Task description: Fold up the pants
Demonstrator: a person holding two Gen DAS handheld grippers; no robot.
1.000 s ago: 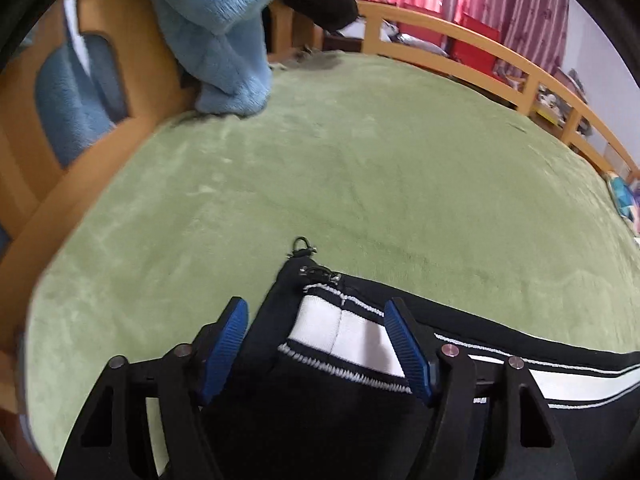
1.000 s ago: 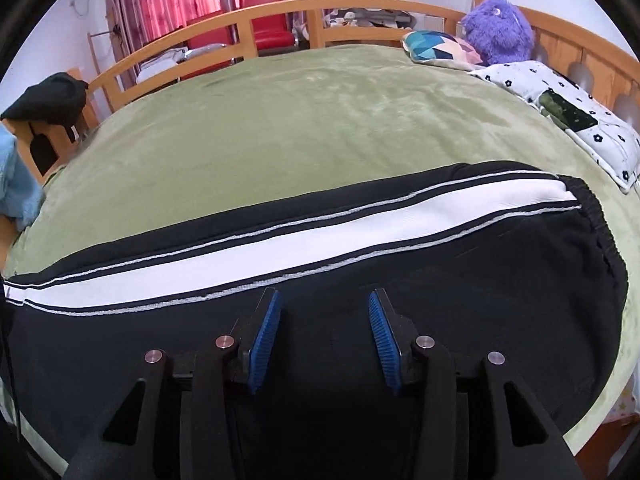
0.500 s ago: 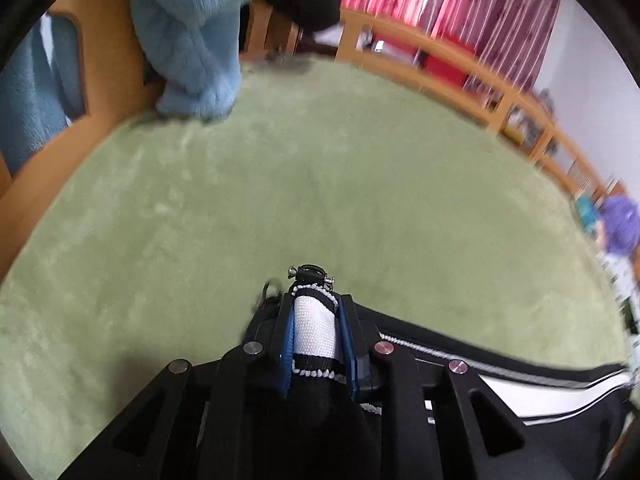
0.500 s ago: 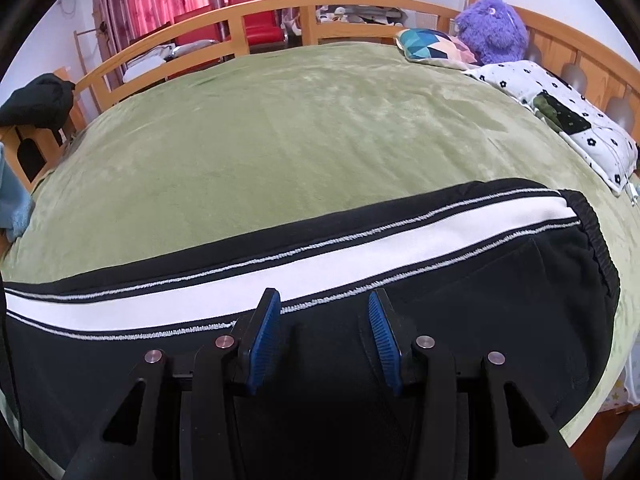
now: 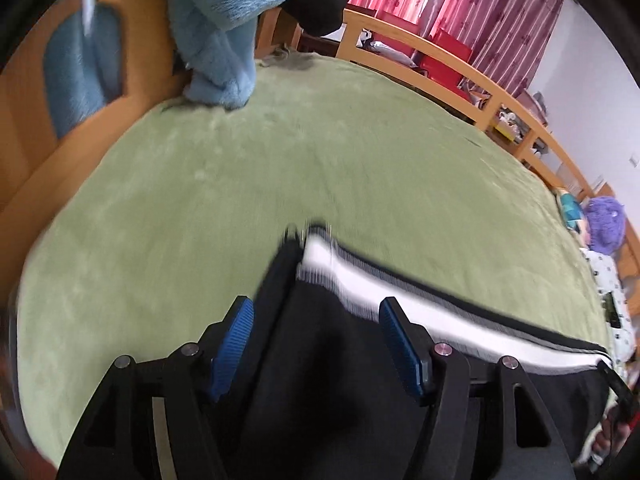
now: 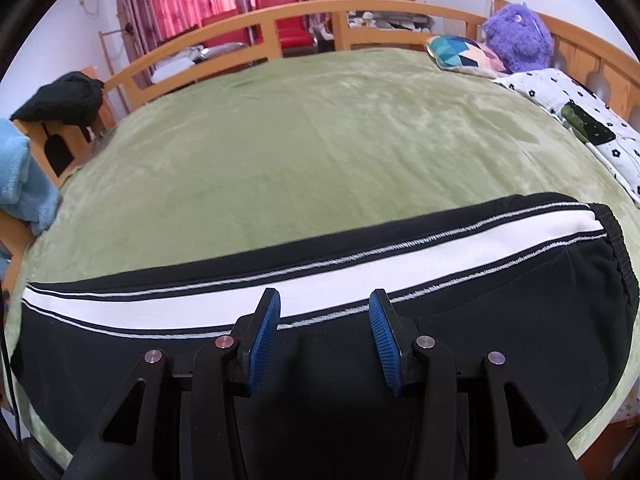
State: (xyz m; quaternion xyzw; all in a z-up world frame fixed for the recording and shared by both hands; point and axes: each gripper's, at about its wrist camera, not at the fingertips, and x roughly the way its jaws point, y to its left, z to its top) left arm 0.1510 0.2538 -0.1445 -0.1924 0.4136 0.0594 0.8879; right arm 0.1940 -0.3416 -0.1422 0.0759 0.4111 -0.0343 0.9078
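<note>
Black pants (image 6: 500,320) with a white side stripe, laid lengthwise along the near edge of the green bed (image 6: 340,140), waistband toward the right edge, leg cuff (image 5: 308,256) toward the left edge. Likely trouble from here: cuff end just let go and lying loose, so a regrasp could catch only the top layer, or drag the leg askew and skew the fold; soft plush cover underneath, apt to bunch with the cloth if pinched too low; near edge of the bed close by, so a careless tug might slide the pants off. Left gripper (image 5: 316,340) angled steeply down over the cuff end, jaws just opened and now spread wide, cloth lying between the blue pads but not pressed; view blurred there. Right gripper (image 6: 324,336) tilted down the same way over the middle of the pants near the stripe, jaws parted, nothing pinched. Farther out, a blue blanket (image 5: 224,28) draped over the wooden rail at the far left corner, a purple plush toy (image 6: 516,40) at the far right corner.
</note>
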